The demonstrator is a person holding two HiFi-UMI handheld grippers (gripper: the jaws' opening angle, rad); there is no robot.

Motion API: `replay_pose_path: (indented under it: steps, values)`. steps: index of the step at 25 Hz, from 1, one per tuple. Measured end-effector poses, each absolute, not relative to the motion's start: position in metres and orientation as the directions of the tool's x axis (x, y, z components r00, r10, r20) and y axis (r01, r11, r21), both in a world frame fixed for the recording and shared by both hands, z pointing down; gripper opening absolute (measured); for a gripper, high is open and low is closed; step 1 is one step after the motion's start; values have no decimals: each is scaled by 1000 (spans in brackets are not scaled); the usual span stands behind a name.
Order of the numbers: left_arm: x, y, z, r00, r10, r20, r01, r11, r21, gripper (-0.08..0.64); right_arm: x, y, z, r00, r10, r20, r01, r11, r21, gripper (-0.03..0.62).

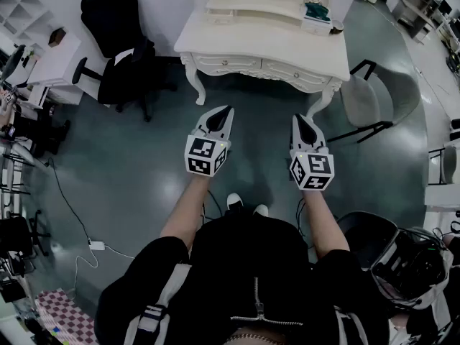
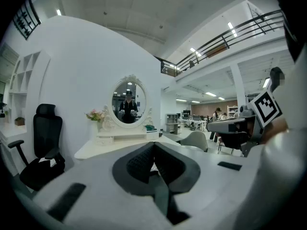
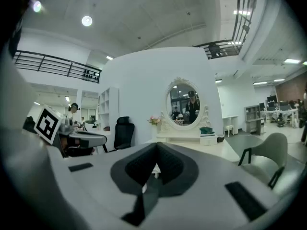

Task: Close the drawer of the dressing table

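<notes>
Ahead: the white dressing table [image 1: 262,45] stands at the top of the head view, its long side running left to right across the person's path.
Drawer: two drawer fronts [image 1: 228,65] sit side by side under the tabletop. From this height neither visibly sticks out, so which one needs closing cannot be told.
Left gripper: the left gripper [image 1: 226,115] is held nearly level, its jaws together with nothing between them. It points towards the left-hand drawer front.
Right gripper: the right gripper [image 1: 301,121] has its jaws meeting at the tips, and it too is empty. It lines up with the right-hand drawer front.
Gap: both grippers are well apart from the table, with bare floor [image 1: 144,164] between. Neither is clearly the nearer.
Next move: probably a step forward, then a straight push on the drawer front, away from the person and square to the table's long side.
Around: an oval mirror [image 2: 128,102] rises behind the tabletop. A black office chair [image 1: 115,49] stands to the left and a grey chair [image 1: 374,95] to the right.
</notes>
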State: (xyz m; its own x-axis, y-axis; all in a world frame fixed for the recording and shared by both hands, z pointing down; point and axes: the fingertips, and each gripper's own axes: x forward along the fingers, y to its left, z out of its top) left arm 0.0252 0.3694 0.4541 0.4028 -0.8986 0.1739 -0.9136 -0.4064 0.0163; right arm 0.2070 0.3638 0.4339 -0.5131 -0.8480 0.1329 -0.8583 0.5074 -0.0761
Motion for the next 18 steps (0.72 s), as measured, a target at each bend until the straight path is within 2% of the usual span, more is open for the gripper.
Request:
replay_pose_path:
  steps: [18]
  values:
    - [-16, 346, 469, 411, -893, 185, -910, -415, 19, 0, 165, 333, 447, -496, -860, 120, -868, 485, -108, 2]
